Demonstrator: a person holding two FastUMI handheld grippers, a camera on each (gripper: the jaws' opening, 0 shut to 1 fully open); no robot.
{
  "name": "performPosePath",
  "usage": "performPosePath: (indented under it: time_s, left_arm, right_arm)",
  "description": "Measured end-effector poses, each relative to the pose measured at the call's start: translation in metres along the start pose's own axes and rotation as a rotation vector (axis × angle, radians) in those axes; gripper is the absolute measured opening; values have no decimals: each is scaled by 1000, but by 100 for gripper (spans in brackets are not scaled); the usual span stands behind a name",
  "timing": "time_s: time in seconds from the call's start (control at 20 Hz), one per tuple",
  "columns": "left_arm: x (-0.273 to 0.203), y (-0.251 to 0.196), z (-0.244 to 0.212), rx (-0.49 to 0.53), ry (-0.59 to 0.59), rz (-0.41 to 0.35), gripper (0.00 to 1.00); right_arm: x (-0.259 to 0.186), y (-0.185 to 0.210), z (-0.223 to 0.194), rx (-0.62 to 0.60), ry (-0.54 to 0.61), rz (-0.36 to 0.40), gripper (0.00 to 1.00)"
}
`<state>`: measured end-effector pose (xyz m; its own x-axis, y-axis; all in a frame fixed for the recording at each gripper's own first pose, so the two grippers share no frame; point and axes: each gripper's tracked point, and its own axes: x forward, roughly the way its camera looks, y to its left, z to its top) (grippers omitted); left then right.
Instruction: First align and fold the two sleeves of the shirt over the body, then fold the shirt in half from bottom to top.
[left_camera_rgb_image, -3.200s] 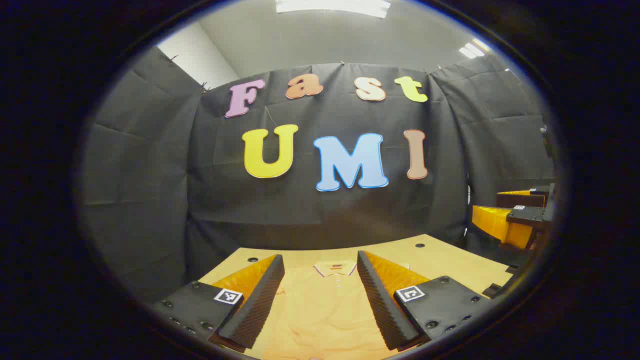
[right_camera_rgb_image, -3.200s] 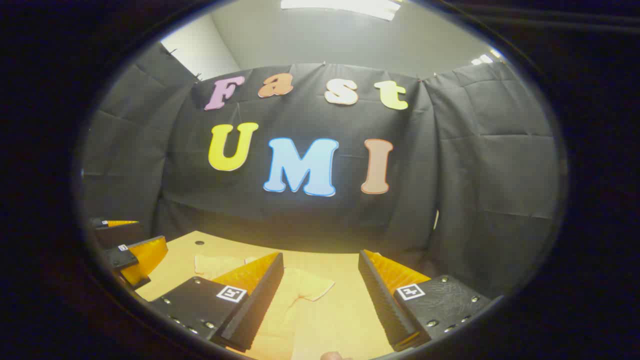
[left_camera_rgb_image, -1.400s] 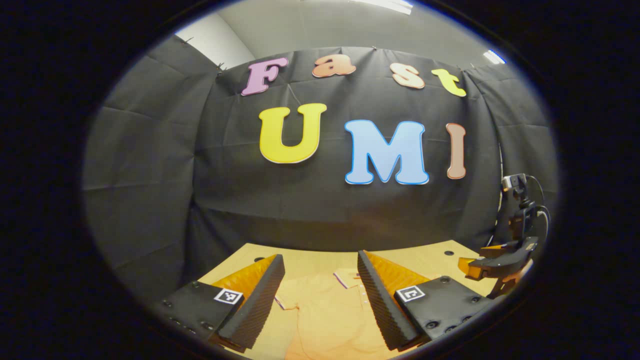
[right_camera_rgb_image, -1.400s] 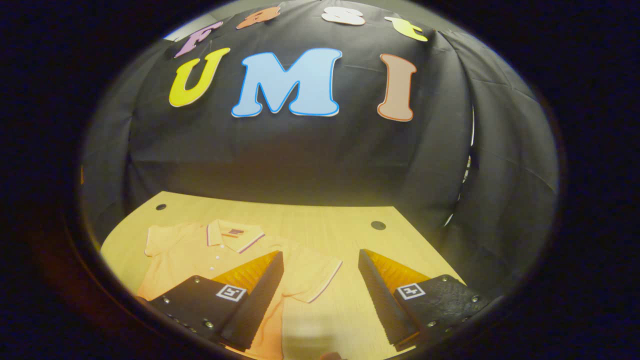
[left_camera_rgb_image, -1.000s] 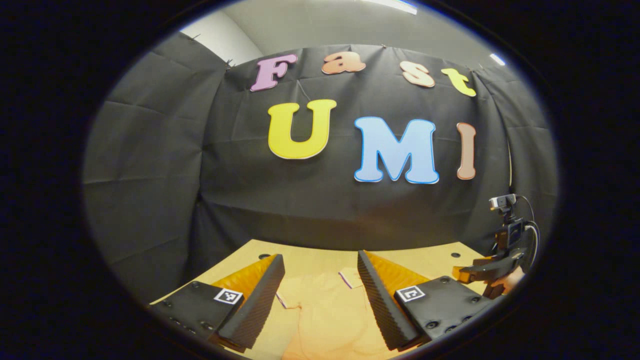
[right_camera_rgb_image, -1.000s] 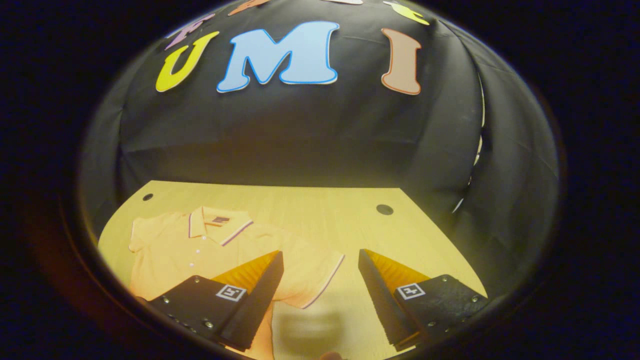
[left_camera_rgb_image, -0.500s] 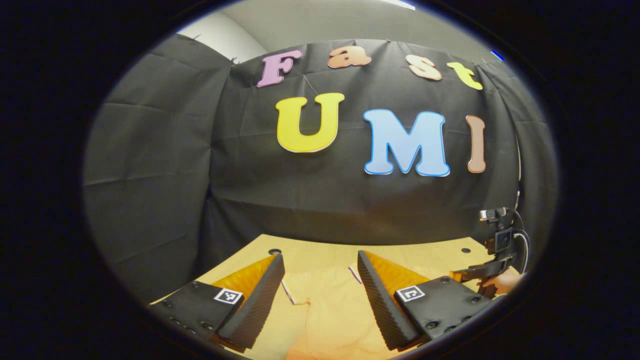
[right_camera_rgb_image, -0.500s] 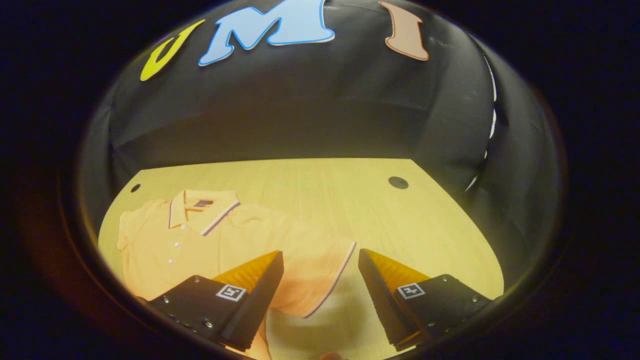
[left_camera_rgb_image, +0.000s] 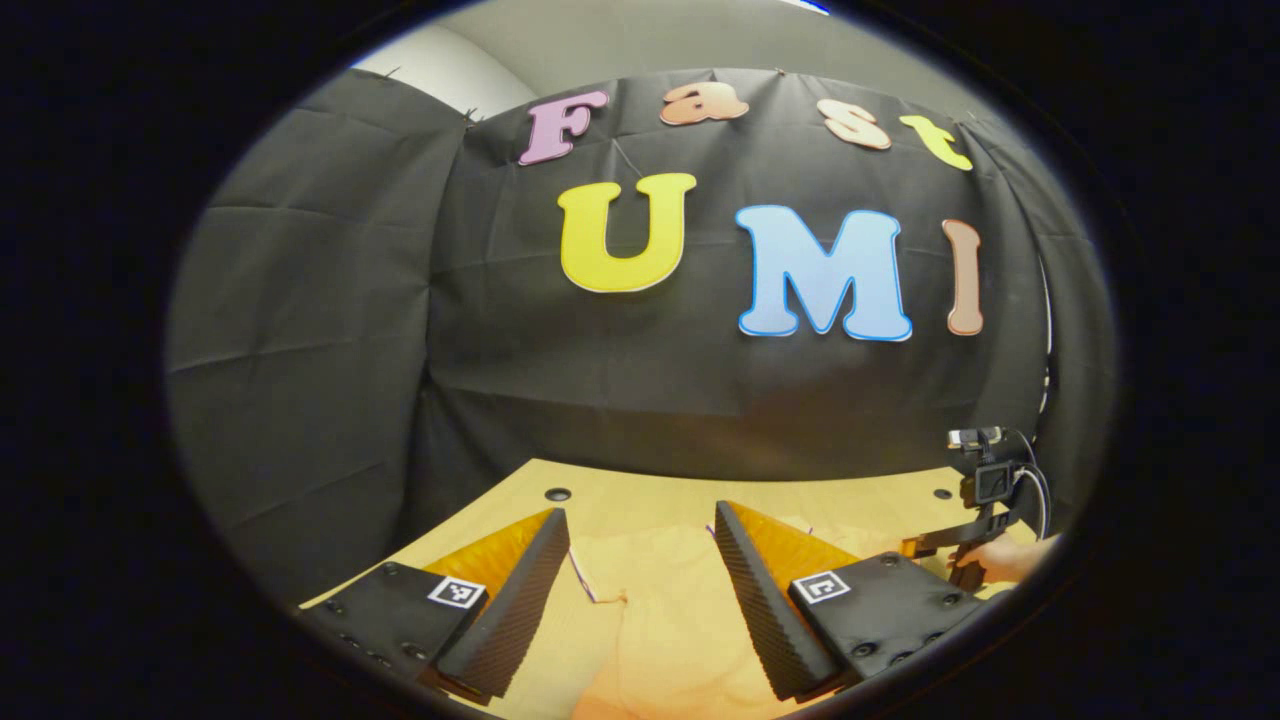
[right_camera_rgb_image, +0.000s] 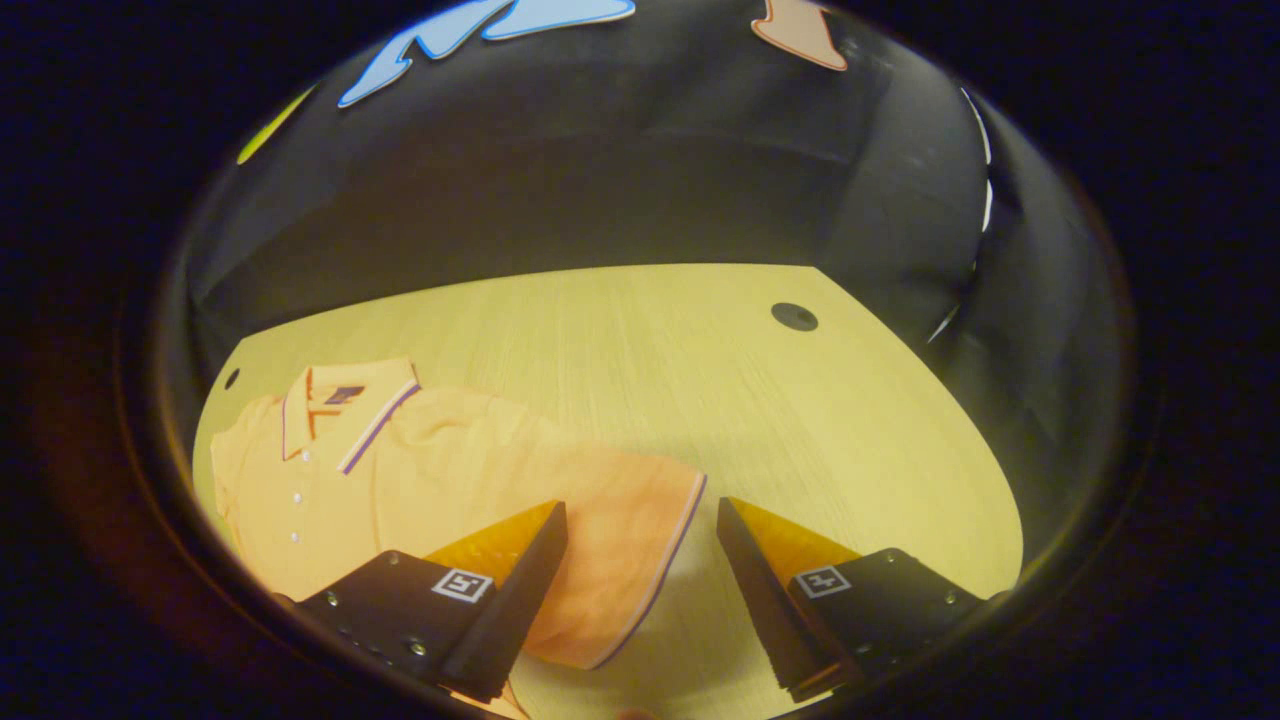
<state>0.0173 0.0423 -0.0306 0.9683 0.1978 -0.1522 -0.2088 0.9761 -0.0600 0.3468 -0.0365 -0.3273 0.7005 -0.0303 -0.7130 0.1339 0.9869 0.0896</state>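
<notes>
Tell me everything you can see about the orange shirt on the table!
The orange shirt is a short-sleeved polo of soft-looking cloth, lying spread flat and face up on the wooden table. Its collar has a thin dark stripe along the edge, and small white buttons run down below it. One sleeve ends in a striped cuff between the open right tongs. Nothing is folded yet. I cannot tell whether the tongs touch the cloth.

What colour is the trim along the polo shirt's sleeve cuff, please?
A thin purple stripe on the sleeve cuff, clearest in the right gripper view.
</notes>
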Motion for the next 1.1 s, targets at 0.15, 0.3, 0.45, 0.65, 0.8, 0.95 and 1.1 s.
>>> performPosePath:
  time_s: [0.15, 0.3, 0.45, 0.65, 0.8, 0.95, 1.1]
  left_arm:
    - [1, 1, 0, 1, 0, 5, 94]
    - [1, 0, 0, -6, -6, 7, 95]
    - [3, 1, 3, -3, -20, 23, 94]
    - [8, 2, 14, 14, -76, 29, 95]
    - [11, 4, 20, 35, -111, 31, 95]
    - [9, 6, 21, 33, -115, 40, 95]
    - [7, 5, 19, 13, -110, 49, 94]
  right_arm:
    - [9, 0, -7, 6, 28, 2, 94]
    - [9, 1, -9, 30, 49, 27, 94]
    - [8, 4, -10, 26, 50, 43, 89]
    - [8, 8, -11, 4, 47, 72, 54]
    - [-3, 13, -8, 4, 41, 75, 17]
    - [6, 15, -10, -26, 35, 68, 8]
    - [-6, 17, 4, -49, -11, 71, 8]
